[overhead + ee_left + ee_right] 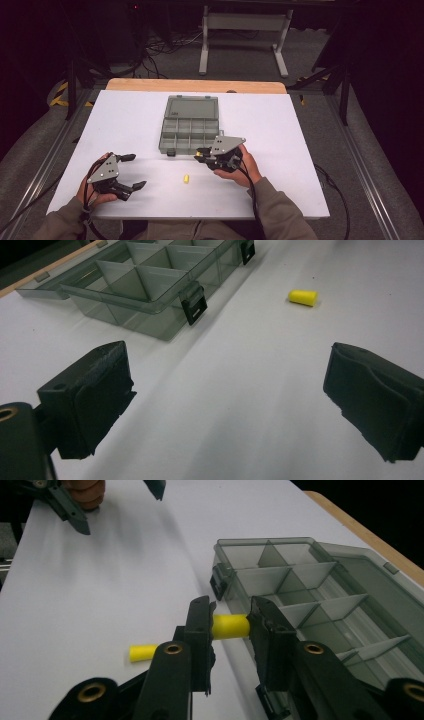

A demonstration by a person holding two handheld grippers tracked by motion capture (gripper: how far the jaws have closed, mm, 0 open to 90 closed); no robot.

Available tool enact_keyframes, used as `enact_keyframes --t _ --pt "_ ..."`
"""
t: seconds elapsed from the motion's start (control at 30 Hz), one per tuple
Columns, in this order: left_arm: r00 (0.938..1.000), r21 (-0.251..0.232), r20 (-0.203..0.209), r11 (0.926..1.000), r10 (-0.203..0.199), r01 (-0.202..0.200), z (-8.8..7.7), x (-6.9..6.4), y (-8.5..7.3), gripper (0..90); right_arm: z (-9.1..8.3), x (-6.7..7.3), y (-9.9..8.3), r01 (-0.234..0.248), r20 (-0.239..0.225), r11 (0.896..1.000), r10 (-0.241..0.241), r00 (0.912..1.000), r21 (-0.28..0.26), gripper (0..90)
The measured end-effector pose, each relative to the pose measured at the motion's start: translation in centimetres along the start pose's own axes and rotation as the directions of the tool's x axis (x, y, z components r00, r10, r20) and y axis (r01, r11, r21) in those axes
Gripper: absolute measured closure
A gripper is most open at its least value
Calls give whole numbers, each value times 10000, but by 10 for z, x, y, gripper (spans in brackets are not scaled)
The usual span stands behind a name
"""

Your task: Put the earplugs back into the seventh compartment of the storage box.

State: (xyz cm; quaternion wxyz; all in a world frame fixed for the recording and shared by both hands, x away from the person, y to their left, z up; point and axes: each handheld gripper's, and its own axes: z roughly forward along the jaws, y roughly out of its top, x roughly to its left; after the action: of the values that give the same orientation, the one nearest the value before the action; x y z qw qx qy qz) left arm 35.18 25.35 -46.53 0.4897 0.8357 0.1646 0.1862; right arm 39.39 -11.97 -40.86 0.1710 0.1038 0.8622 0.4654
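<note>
The right gripper [230, 627] pinches a small yellow foam plug [230, 626] by its ends, near the open grey plastic box [320, 605]. It could pop out if squeezed crooked. The left gripper [225, 405] is wide apart near the desk's front edge.

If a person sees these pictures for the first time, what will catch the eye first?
Probably the bright yellow foam plug clamped between the jaws of the right gripper, just in front of the open grey compartment box. A second yellow plug lies loose on the white table, while the left gripper rests open nearby.
</note>
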Motion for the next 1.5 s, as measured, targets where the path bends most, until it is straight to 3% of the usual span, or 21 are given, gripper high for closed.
enact_keyframes --t 0.53,1.03,1.13,1.5 --pt "9999 56 114 9999 116 -117 3 1 1 62 1 -20 -1 -617 893 9971 654 9938 -435 716" --pt "9999 106 8 9998 145 -145 0 -2 0 61 31 -40 -6 -1219 1513 9925 1224 9809 -127 712" --pt "9999 111 -35 9998 161 -161 -2 -2 0 61 33 -41 -7 -1181 1585 9930 1169 9804 -22 712" --pt "9999 133 24 9998 117 -117 1 -2 0 62 39 -50 -16 -1736 1860 9848 1707 9676 -12 700"
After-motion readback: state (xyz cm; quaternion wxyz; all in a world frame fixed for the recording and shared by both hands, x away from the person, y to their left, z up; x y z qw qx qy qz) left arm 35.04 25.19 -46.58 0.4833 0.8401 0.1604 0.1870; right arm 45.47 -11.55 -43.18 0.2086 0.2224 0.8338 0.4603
